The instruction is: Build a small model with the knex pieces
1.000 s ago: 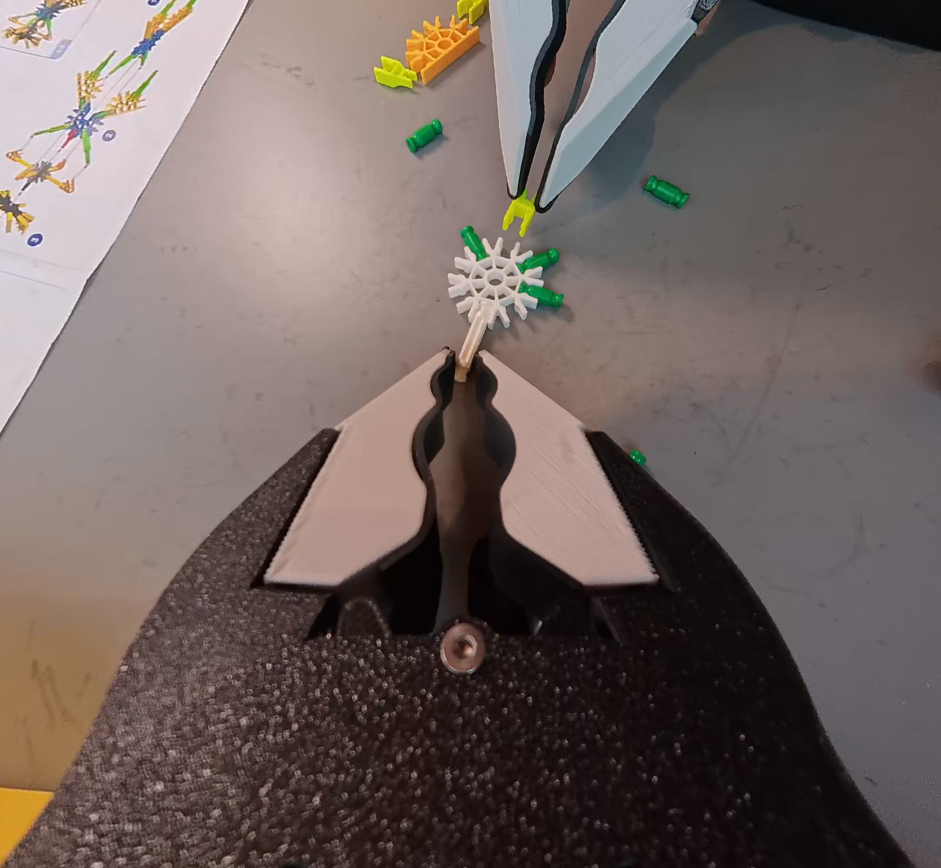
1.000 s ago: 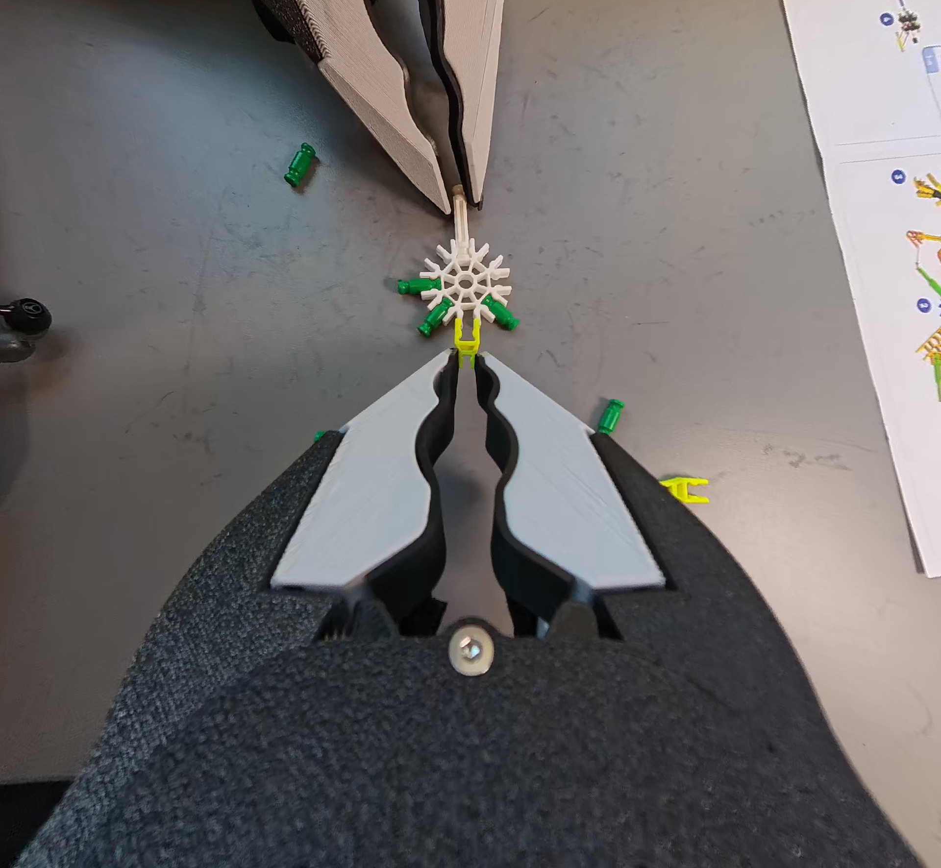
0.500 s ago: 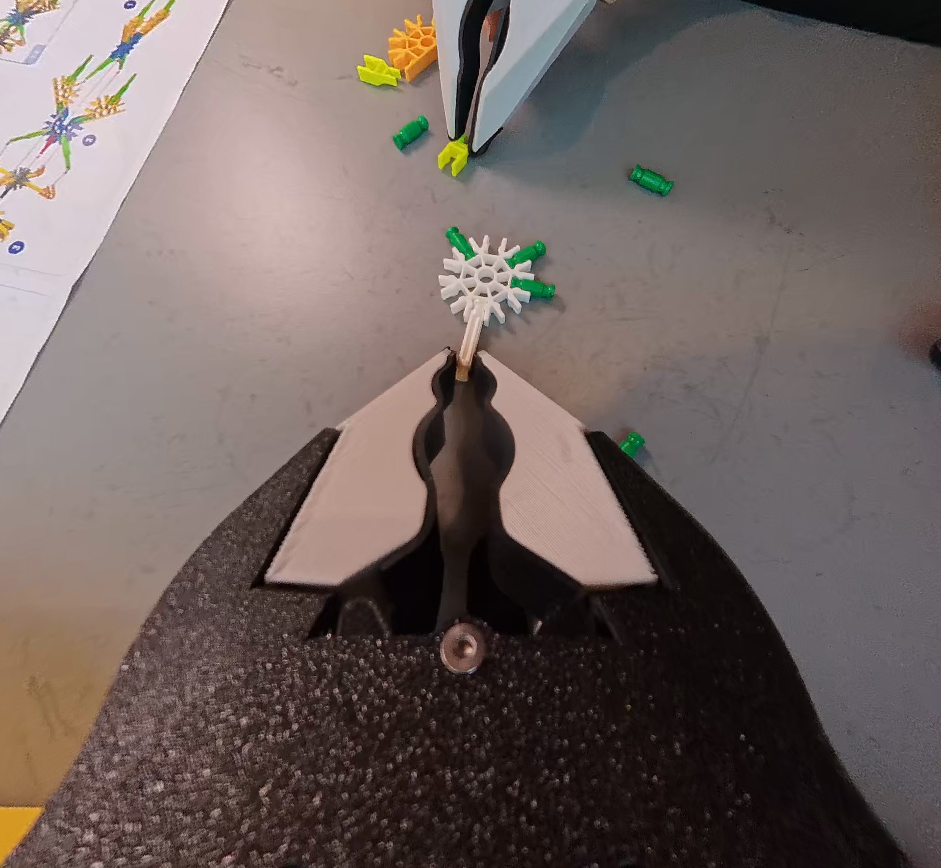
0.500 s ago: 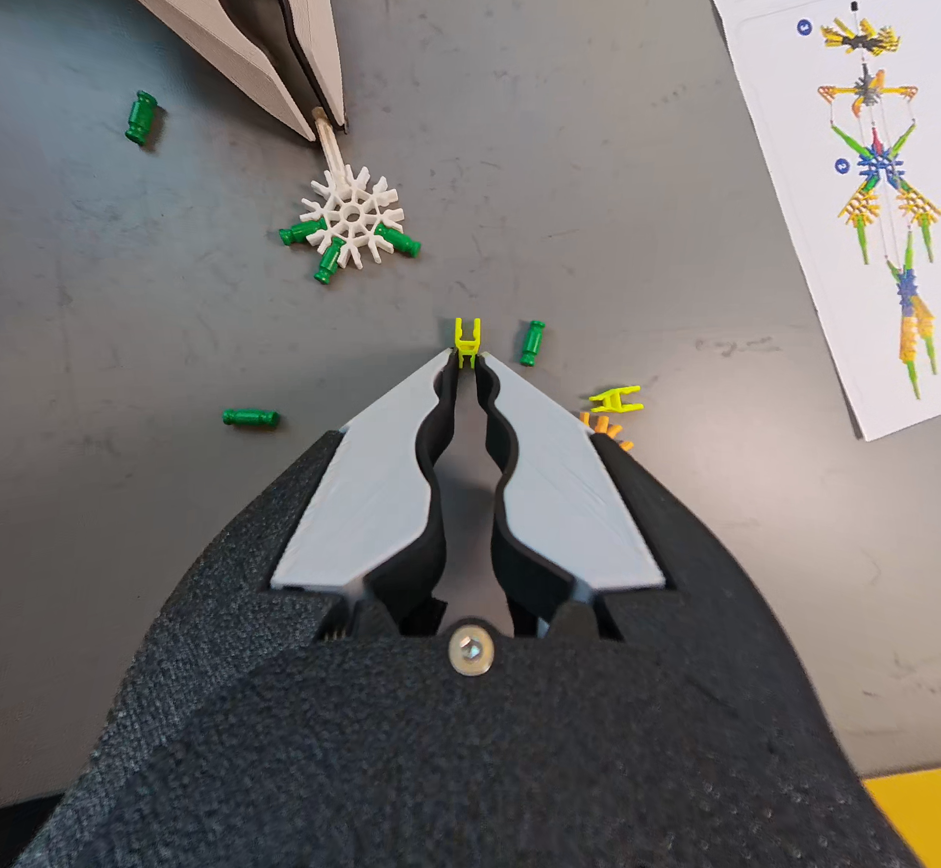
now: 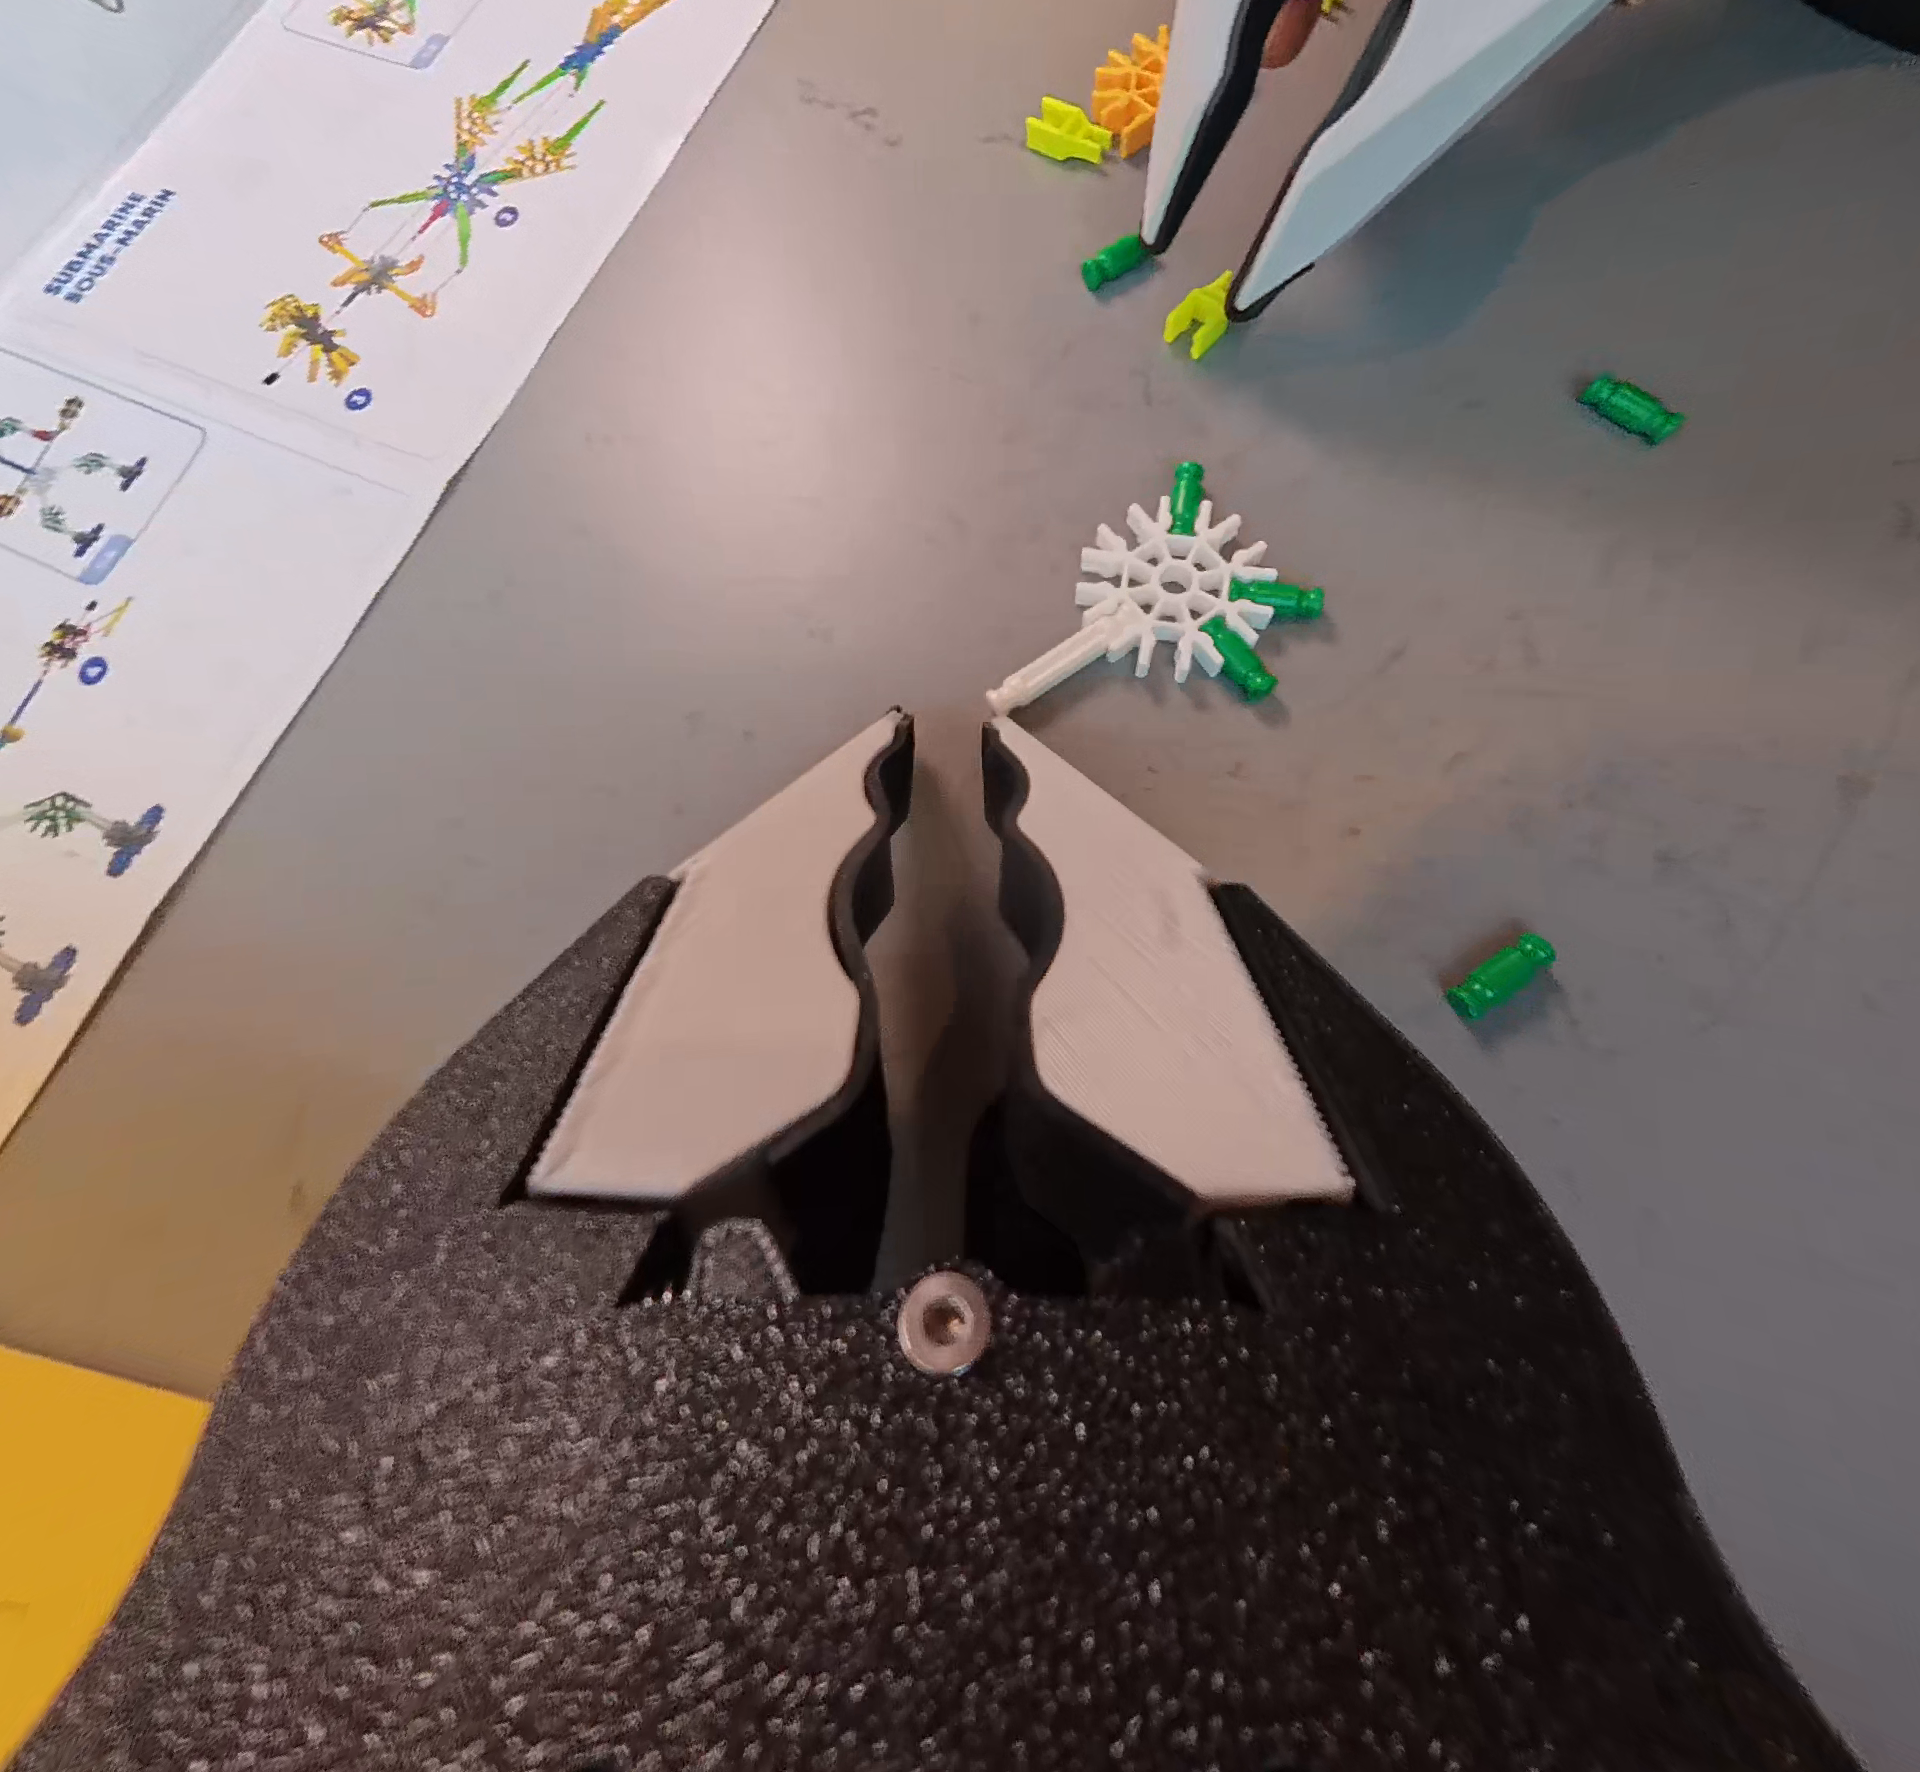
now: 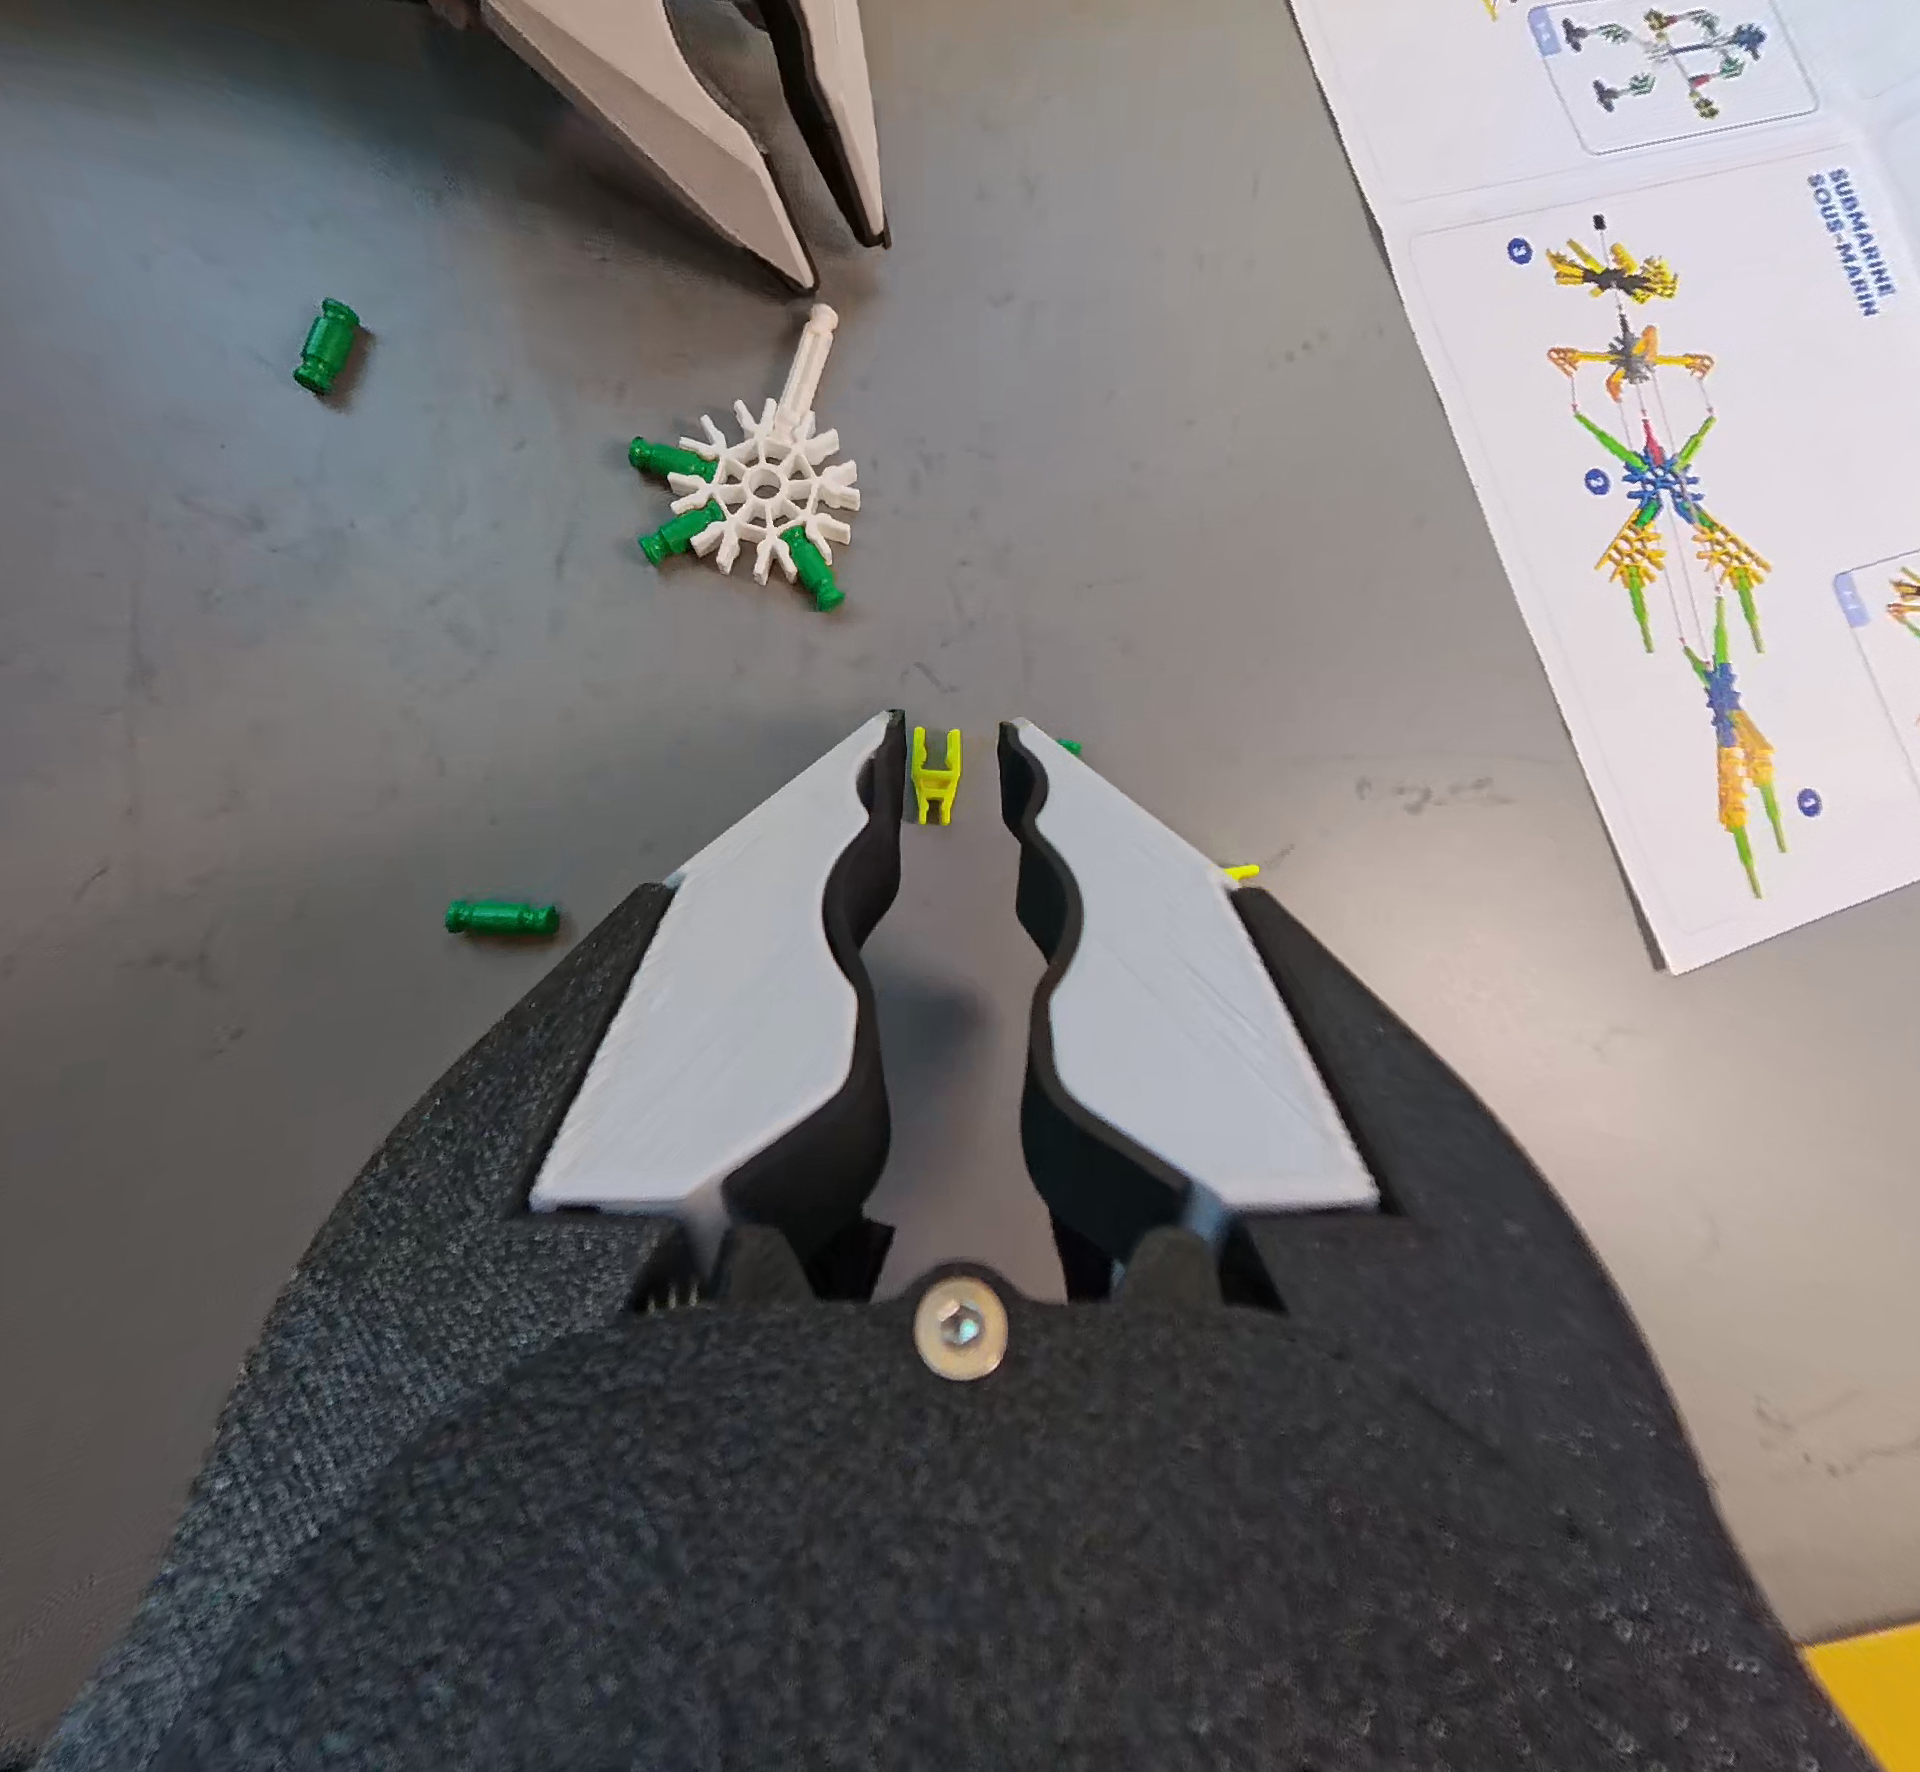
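My left gripper (image 5: pixel 948 723) spread, empty, tip just beside white rod of white plastic snowflake connector (image 5: pixel 1172 588): light, stiff, grab rod. Right gripper (image 6: pixel 948 723) spread around small yellow plastic clip (image 6: pixel 935 773) lying loose on grey worktop (image 6: pixel 1143 475).

Even, moderately bright overhead light gives soft, short shadows under the small parts on the grey table (image 5: pixel 727 496), a faint sheen on its surface, sharp focus at centre, slight blur on the near gripper bodies, and wide-angle stretching toward the edges.

orange connector (image 5: pixel 1127 93): half hidden behind right tool (image 5: pixel 1195 268) | instruction sheet (image 5: pixel 312 268): cropped
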`<state>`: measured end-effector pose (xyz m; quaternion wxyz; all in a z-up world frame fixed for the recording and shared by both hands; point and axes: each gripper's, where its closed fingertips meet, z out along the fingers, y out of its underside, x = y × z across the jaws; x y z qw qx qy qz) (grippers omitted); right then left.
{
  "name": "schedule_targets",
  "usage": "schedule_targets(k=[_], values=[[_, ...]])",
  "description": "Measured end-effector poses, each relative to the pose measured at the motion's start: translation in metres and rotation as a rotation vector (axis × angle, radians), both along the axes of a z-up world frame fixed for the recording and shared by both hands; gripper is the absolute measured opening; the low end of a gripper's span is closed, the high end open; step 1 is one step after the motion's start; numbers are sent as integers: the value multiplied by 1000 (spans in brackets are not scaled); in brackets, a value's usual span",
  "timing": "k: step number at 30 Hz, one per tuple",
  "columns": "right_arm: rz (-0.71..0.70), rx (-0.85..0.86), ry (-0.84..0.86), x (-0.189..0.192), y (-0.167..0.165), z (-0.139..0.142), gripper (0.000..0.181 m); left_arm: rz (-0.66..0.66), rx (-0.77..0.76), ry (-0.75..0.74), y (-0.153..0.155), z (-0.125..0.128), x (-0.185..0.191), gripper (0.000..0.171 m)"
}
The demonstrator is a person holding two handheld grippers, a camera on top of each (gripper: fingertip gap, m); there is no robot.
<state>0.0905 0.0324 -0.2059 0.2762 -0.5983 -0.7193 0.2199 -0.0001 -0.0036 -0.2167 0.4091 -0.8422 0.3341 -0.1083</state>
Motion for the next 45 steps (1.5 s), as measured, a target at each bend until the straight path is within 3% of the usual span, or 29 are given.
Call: schedule_targets(k=[6, 12, 19, 28, 33, 36, 45], values=[[20, 18, 39, -6, -2, 4, 16, 32, 17, -61, -1, 12, -3, 13], [34, -3, 37, -7, -5, 1, 17, -93, -53, -90, -21, 9, 17, 3], [95, -40, 34, -12, -22, -1, 18, -76, -50, -20, -10, -2, 20, 8], [96, -20, 8, -22, -29, -9, 15, 8, 14, -8, 10, 5, 11, 10], [94, -7, -19, -24, -34, -13, 4, -89, -84, -109, -13, 9, 22, 10], [104, -3, -32, -23, -38, -12, 4, -146, -124, -93, -29, 1, 27, 10], [119, -17, -37, -23, -46, -12, 4, -156, -111, -52, -27, -3, 32, 10]])
